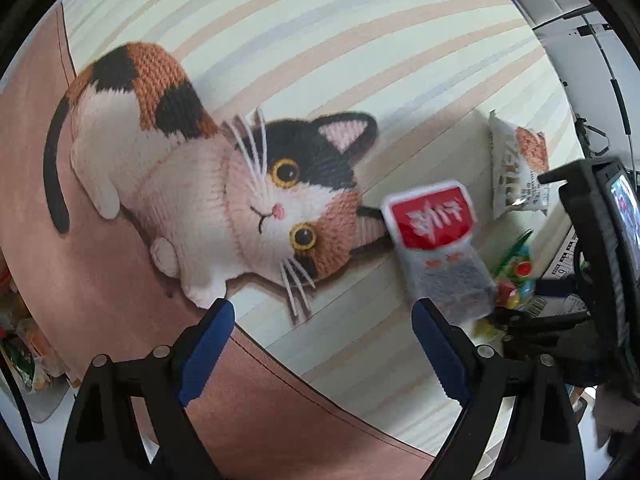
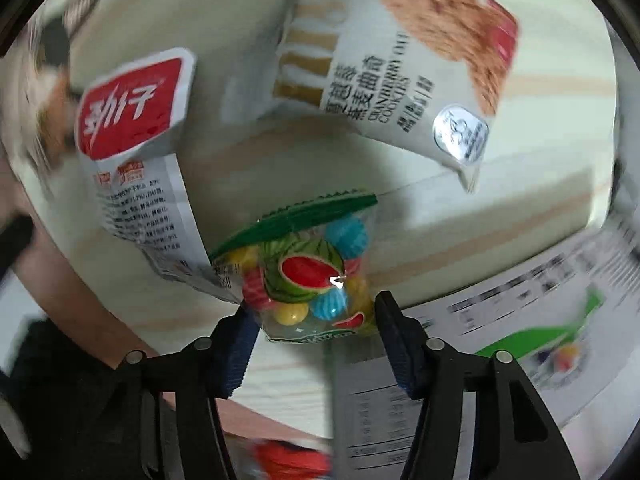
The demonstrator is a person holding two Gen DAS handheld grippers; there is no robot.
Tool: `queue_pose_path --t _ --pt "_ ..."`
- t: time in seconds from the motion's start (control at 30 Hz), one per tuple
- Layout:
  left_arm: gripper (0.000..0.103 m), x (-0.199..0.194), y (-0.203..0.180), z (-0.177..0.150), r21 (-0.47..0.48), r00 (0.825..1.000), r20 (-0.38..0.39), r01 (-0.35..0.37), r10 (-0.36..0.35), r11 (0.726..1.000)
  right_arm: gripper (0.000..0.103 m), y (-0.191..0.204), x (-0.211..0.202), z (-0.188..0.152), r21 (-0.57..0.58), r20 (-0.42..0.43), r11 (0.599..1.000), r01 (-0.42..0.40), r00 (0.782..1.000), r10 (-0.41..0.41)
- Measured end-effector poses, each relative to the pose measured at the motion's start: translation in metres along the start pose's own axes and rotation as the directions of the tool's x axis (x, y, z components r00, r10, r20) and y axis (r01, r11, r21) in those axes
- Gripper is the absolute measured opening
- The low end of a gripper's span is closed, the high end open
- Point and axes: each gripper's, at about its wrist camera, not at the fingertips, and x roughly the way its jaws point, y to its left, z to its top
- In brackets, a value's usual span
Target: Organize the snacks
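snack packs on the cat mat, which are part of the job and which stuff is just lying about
Job:
red-label pouch
cranberry cookie bag
watermelon candy bag, between the open right gripper jaws
left gripper, open

Lying about:
cat mat
printed sheet

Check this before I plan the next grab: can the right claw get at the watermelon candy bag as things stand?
Probably yes. The right claw is open, with the watermelon candy bag lying right between and just ahead of its fingers. Nothing covers the bag; the red-labelled packet only lies close on one side.
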Motion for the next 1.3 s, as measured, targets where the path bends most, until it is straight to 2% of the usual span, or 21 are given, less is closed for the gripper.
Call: queue_pose_path --t 0.07,0.13,0.23,0.33,0.47,0.53,0.67,0.73,0.9,1.07,1.3 --pt "0.091 -0.002 -0.004 0.002 0.005 1.0 -0.001 0.004 -0.004 1.0 0.059 -0.004 -0.001 -0.006 0.071 0.03 0.99 -0.125 0.992 0.124" --pt "0.091 -0.004 -0.005 0.007 0.004 1.0 -0.006 0.009 -0.009 1.0 0.059 -0.008 -0.001 -0.011 0.124 0.072 0.974 -0.189 0.981 0.181" --pt "0.091 -0.005 -0.005 0.016 -0.013 0.999 -0.023 0.033 -0.033 0.999 0.059 -0.022 -0.003 -0.023 0.2 0.141 0.951 -0.235 0.968 0.21" --pt "0.091 -0.002 -0.011 0.028 -0.029 0.996 -0.061 0.07 -0.072 0.997 0.058 -0.037 -0.009 -0.038 0.255 0.201 0.936 -0.242 0.96 0.193" --pt "0.091 0.014 -0.024 0.046 -0.058 0.986 -0.128 0.1 -0.106 0.993 0.057 -0.047 -0.026 -0.047 0.291 0.251 0.918 -0.27 0.947 0.199" --pt "0.091 0.019 -0.034 0.054 -0.076 0.98 -0.153 0.113 -0.124 0.991 0.057 -0.049 -0.035 -0.047 0.301 0.255 0.916 -0.266 0.948 0.191" --pt "0.091 0.034 -0.047 0.065 -0.073 0.98 -0.18 0.074 -0.086 0.995 0.057 -0.045 -0.035 -0.052 0.31 0.253 0.916 -0.256 0.95 0.18" --pt "0.091 0.04 -0.051 0.072 -0.068 0.98 -0.189 0.052 -0.064 0.996 0.057 -0.01 -0.029 -0.049 0.318 0.256 0.913 -0.254 0.951 0.176" --pt "0.091 0.05 -0.069 0.079 -0.01 0.982 -0.186 -0.022 0.02 1.0 0.057 -0.001 -0.02 -0.051 0.317 0.26 0.918 -0.239 0.953 0.158" --pt "0.091 0.056 -0.072 0.065 0.068 0.981 -0.17 -0.086 0.097 0.994 0.057 0.008 -0.015 -0.053 0.31 0.263 0.924 -0.223 0.954 0.142" --pt "0.091 0.054 -0.052 0.05 0.118 0.977 -0.155 -0.125 0.143 0.985 0.057 0.026 -0.002 -0.05 0.309 0.269 0.927 -0.212 0.955 0.129"
